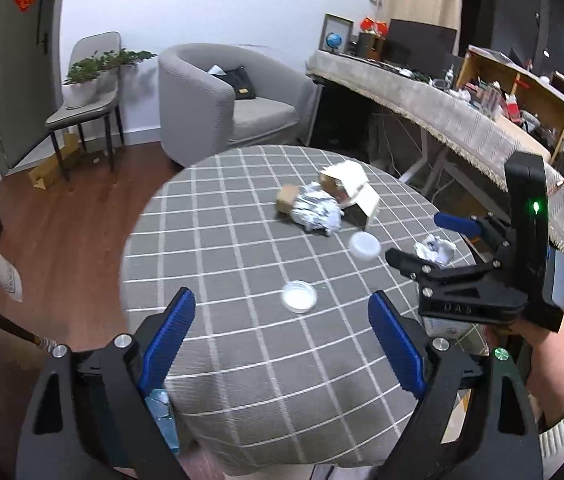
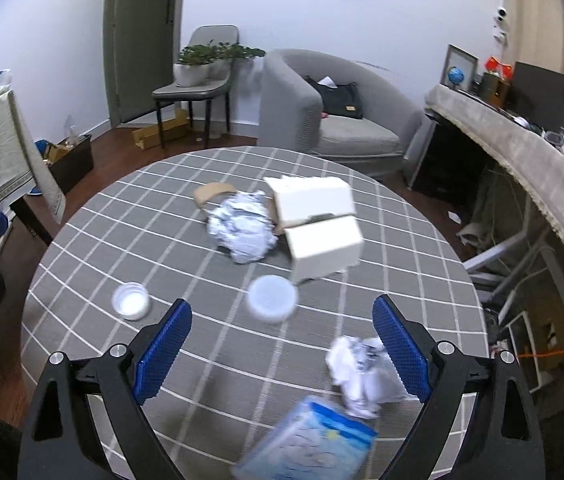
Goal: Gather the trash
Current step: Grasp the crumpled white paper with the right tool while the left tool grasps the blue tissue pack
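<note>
Down at the near edge, the left gripper (image 1: 282,344) hangs with its blue pads spread wide and nothing between them, above the round table (image 1: 210,240) and its grey cloth crossed with white lines. The right gripper (image 2: 282,352) is likewise spread and empty; in the left wrist view it reaches in from the right, held by a hand (image 1: 522,332) in a cream knitted cuff. A small crumpled paper wad (image 2: 362,376) lies just inside its right pad, and a blue-printed packet (image 2: 314,444), blurred, sits at the table's near edge. Farther out rest a clear round lid (image 1: 300,296) and a white round lid (image 1: 365,245), well apart. Toward the middle a large ball of crumpled foil (image 1: 316,210) touches a brown cardboard piece (image 1: 287,198) and an open white box (image 1: 352,192). Beyond the table, wood flooring runs to a grey tub armchair (image 1: 222,96) with a black bag on its seat, a slim chair (image 1: 86,108) bearing a potted plant, and a grey door (image 1: 10,76). A long cloth-draped counter (image 1: 442,100) curves along the right, with cluttered shelves behind it.
</note>
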